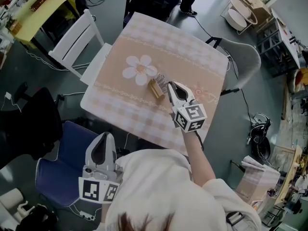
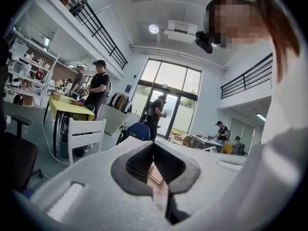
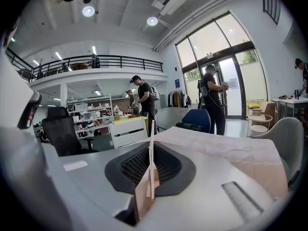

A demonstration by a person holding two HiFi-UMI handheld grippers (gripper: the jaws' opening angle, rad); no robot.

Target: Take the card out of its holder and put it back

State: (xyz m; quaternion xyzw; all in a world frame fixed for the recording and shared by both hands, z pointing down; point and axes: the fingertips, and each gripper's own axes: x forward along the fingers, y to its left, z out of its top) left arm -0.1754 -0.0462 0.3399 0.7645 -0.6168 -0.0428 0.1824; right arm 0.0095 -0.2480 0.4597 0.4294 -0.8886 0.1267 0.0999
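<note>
A small wooden card holder (image 1: 155, 89) stands on the checked tablecloth (image 1: 144, 42), beside a printed flower. My right gripper (image 1: 169, 86) is shut on a thin white card (image 1: 162, 82), held upright right at the holder. In the right gripper view the card (image 3: 151, 162) shows edge-on between the dark pads (image 3: 137, 165), with the holder (image 3: 142, 198) at its lower edge. Whether the card sits in the slot I cannot tell. My left gripper (image 1: 104, 136) hangs off the table's near edge, close to my body. Its jaws (image 2: 154, 146) meet with nothing between them.
A white chair (image 1: 77, 37) stands at the table's left, a grey chair (image 1: 243, 57) at its right, and a blue chair (image 1: 53, 170) and a black one (image 1: 29, 119) near me. A yellow table (image 1: 41, 6) and several people are in the room beyond.
</note>
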